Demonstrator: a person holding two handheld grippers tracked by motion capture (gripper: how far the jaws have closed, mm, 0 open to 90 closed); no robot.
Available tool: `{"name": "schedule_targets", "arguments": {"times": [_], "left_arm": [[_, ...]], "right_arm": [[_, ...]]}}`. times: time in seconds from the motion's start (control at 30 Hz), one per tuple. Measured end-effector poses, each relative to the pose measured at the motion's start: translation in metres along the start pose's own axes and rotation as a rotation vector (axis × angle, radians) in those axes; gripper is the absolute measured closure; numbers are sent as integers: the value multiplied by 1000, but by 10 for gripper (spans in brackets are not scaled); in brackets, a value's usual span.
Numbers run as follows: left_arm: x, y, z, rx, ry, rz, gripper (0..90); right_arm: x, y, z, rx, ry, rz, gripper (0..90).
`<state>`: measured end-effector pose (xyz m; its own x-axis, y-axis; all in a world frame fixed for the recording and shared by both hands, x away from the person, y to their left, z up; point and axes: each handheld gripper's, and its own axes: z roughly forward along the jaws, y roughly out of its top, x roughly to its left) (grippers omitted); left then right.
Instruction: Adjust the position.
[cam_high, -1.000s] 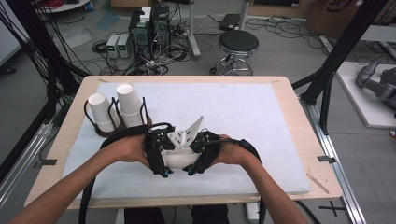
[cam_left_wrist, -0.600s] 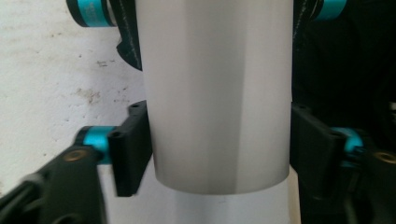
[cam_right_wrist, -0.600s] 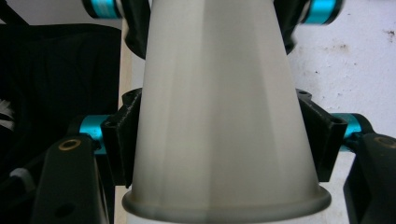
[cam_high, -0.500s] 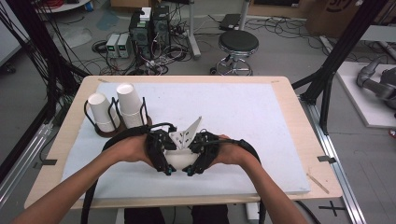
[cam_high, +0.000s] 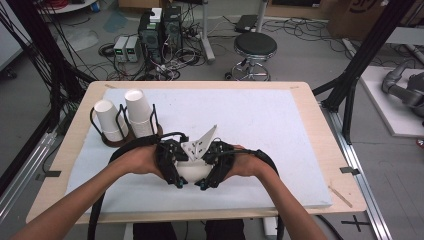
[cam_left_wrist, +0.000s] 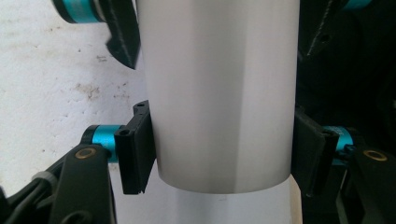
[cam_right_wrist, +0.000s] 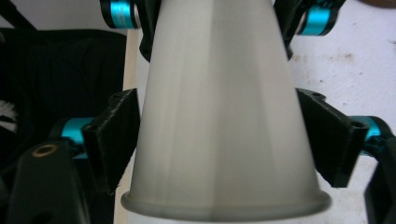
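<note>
A white paper cup (cam_high: 192, 172) lies sideways just above the white mat, held between my two grippers near the table's front. My left gripper (cam_high: 175, 174) is shut on it near its narrow base, with a black pad (cam_left_wrist: 136, 151) pressed against each side of the cup (cam_left_wrist: 219, 93). My right gripper (cam_high: 210, 175) faces it and is shut on the same cup (cam_right_wrist: 219, 116) close to its rolled rim, and its pads (cam_right_wrist: 112, 140) touch the wall. Whether a second cup is nested inside I cannot tell.
A dark wire cup holder (cam_high: 120, 137) at the mat's left carries two upside-down white cups (cam_high: 137, 112). The white foam mat (cam_high: 280, 130) covers most of the wooden table (cam_high: 320, 150). A stool (cam_high: 255, 47) and cables sit on the floor beyond.
</note>
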<state>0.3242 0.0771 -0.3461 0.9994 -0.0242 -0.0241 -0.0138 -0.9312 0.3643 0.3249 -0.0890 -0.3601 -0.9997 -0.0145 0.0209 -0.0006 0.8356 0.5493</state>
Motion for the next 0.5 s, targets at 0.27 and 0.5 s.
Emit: {"name": "schedule_targets", "arguments": {"times": [0.27, 0.5], "left_arm": [[-1, -2, -1, -7, -3, -21, 337], [0, -3, 2, -1, -10, -18, 336]], "right_arm": [[-1, -2, -5, -31, -12, 29, 139], [0, -2, -10, -72, -15, 21, 138]]}}
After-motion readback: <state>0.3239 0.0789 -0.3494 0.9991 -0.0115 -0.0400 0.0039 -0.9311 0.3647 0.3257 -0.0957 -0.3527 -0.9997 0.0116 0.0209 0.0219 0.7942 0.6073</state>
